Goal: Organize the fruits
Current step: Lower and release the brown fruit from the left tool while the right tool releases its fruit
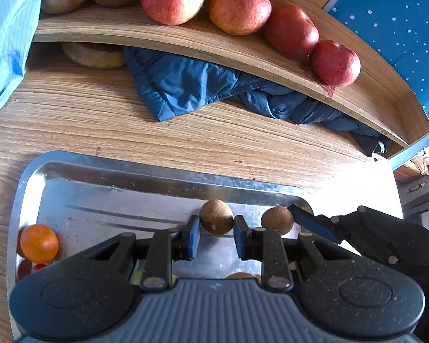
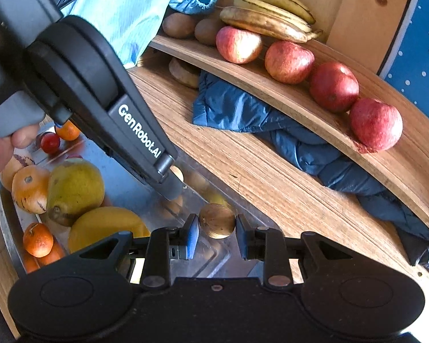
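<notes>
A metal tray [image 1: 105,168] lies on the wooden table. My left gripper [image 1: 216,224] is shut on a small brown round fruit [image 1: 216,214] just above the tray's far right corner. Right beside it is a second brown fruit [image 1: 276,219], with a blue-padded finger [image 1: 307,219] of my right gripper against it. In the right wrist view, my right gripper [image 2: 216,224] is shut on that second brown fruit [image 2: 216,218]. The left gripper's black housing [image 2: 105,100] crosses the upper left of that view.
On the tray lie a green pear [image 2: 74,188], a yellow mango [image 2: 105,225], several oranges [image 2: 38,238] and a small red fruit [image 2: 50,142]. A curved wooden shelf [image 2: 300,108] carries apples [image 2: 289,61], kiwis [image 2: 180,25] and bananas [image 2: 268,18]. A blue jacket [image 2: 243,114] lies under it.
</notes>
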